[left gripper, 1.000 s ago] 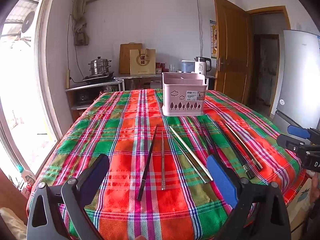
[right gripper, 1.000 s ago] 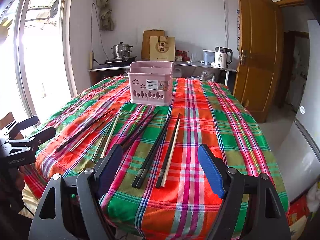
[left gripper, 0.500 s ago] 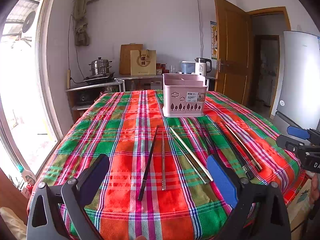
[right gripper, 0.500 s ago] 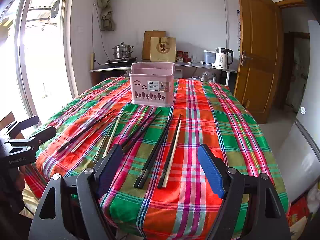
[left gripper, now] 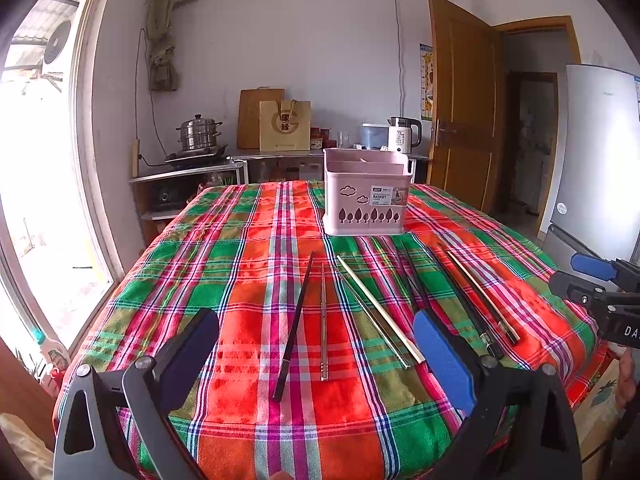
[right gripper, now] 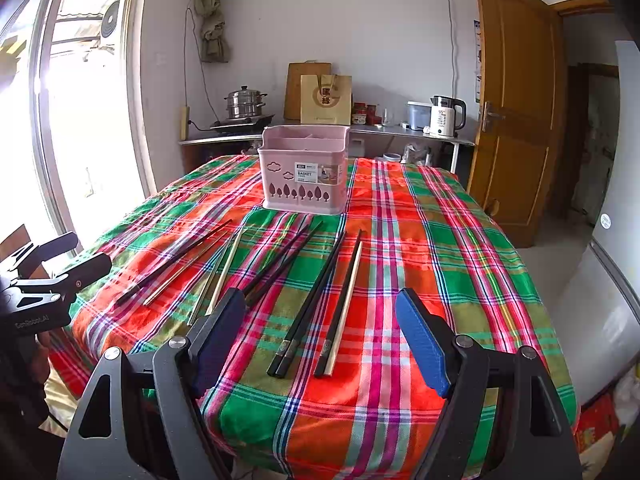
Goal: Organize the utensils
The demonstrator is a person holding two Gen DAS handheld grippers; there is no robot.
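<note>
Several chopsticks lie loose on a plaid tablecloth (left gripper: 248, 248). A black chopstick (left gripper: 294, 326) and a steel one (left gripper: 323, 320) lie ahead of my left gripper (left gripper: 316, 356), which is open and empty near the table's front edge. A pale chopstick (left gripper: 378, 306) lies to their right. My right gripper (right gripper: 320, 336) is open and empty, with a black pair (right gripper: 308, 300) and a black and pale pair (right gripper: 344, 304) between its fingers' line of sight. A pink utensil basket (left gripper: 366, 192) with compartments stands at the table's middle back, also the pink basket (right gripper: 304, 170) in the right wrist view.
A fridge (left gripper: 596, 160) stands to the right, a wooden door (left gripper: 460, 100) behind it. A counter along the back wall holds a steamer pot (left gripper: 199, 134), a paper bag (left gripper: 285, 126) and a kettle (left gripper: 404, 134). A large window (left gripper: 36, 168) is on the left.
Both views have lifted or pulled back slightly, so the table sits a little lower in frame. Nothing on the table has moved and both grippers stay open.
</note>
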